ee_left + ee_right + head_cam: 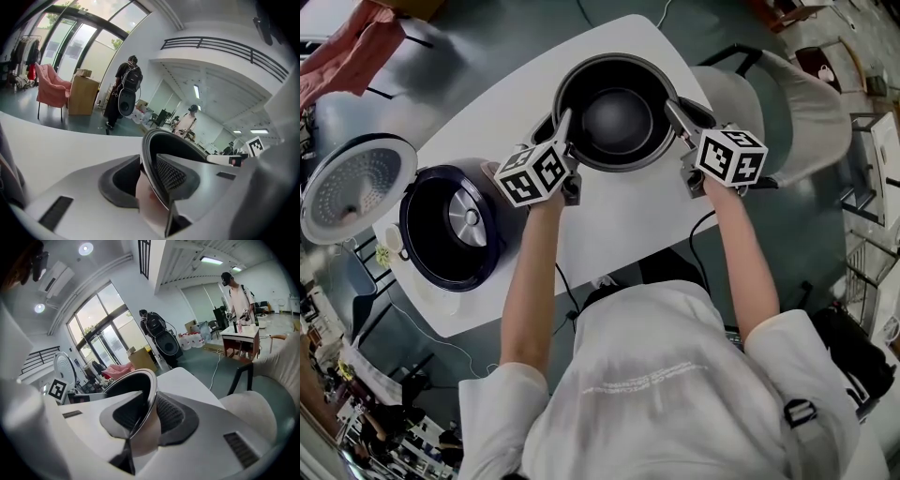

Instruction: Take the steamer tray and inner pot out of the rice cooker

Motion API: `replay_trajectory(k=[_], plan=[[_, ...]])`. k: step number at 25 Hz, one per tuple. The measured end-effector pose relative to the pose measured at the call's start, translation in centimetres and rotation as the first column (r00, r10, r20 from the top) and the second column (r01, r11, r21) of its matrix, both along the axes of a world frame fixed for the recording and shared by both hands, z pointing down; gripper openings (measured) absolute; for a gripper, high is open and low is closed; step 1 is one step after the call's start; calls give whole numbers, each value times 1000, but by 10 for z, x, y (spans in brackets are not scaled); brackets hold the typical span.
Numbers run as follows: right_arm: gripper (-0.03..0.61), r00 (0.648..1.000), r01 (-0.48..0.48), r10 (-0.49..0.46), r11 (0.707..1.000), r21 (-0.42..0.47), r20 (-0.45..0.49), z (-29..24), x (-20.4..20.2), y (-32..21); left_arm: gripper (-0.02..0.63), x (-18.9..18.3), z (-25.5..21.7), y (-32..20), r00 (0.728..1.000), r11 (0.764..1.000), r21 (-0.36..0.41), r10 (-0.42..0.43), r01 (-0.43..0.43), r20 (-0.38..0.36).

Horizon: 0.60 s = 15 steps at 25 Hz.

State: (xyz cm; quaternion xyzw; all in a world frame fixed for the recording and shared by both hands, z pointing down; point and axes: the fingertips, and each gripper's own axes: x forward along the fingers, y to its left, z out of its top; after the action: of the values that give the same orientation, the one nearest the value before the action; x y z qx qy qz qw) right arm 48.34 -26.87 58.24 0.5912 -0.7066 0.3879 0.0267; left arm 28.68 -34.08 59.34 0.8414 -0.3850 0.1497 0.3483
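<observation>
Rice cooker [450, 225]: stands on the white table [619, 220], lid [354, 187] swung open to its left. The cavity holds nothing; a round metal plate shows at the bottom, inside a dark wall with a navy rim.

Inner pot [617, 117]: out of the cooker, to its right and further from the person, over the table's far part. Whether it rests on the table or hangs just above it I cannot tell. The pot is empty.

Pot's look: round, with a dark, smooth, matt inside and a thin, bright, out-turned rim. The outer wall is pale and glossy, with a pinkish reflection. It sits upright, mouth up.

Left gripper [565, 129]: clamped on the rim at the side nearer the cooker, one jaw inside the pot and one outside.

Right gripper [677, 114]: clamped the same way on the opposite rim.

A pale chair [802, 103] stands beyond the pot, away from the cooker.
</observation>
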Motion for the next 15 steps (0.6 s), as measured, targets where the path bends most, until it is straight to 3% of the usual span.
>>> replay_trajectory(k=[2,6,15], plan=[[104,1000,10,-10,1000,-4,-21,0,-2,1,130,-4,1,0,1000,1000,5,-15,15,28],[112,998,30,-31,999,-9,-48,-1,-1,6,225,-12,1,4,995,998,-6,-57,58,83],[115,994,-51,54,998,39,-91,-31,-2,46,229,-23,-36,53,994,992,120,24,-37,105]])
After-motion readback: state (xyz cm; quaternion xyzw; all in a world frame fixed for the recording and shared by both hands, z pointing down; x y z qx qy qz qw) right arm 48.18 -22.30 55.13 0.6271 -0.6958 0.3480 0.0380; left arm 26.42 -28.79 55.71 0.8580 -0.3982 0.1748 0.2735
